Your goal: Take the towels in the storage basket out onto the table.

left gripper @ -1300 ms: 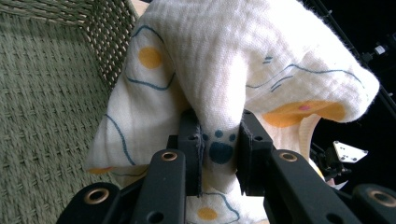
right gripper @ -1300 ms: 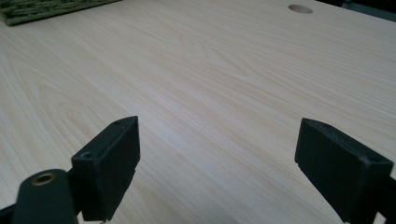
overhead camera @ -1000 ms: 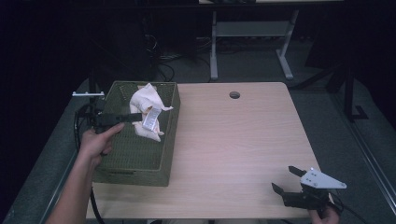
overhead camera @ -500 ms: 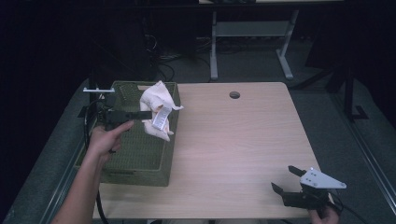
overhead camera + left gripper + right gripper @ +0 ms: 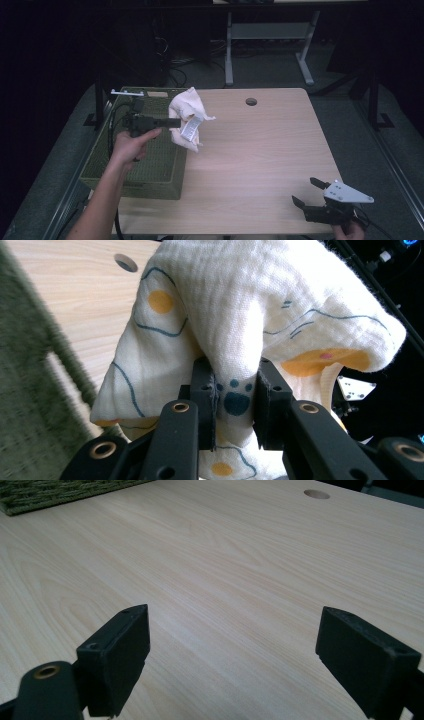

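Spanning most of the high view, light wood-grain table (image 5: 260,150) with round cable hole (image 5: 251,101) near far edge. Green woven basket (image 5: 150,170) sits at table's left edge. Cream muslin cloth (image 5: 186,120), printed with yellow spots and blue lines, hangs long axis vertical, now higher and past the basket's right rim. Left gripper (image 5: 235,390) clamps its fold. Right gripper (image 5: 307,192), near-right corner, jaws spread wide, unchanged.

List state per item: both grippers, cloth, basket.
left gripper: shut on the cloth, held above the basket's right edge.
right gripper: open, nothing between jaws, over the table.
cloth: crumpled, lifted, hanging from the jaws.
basket: upright on the table's left side.
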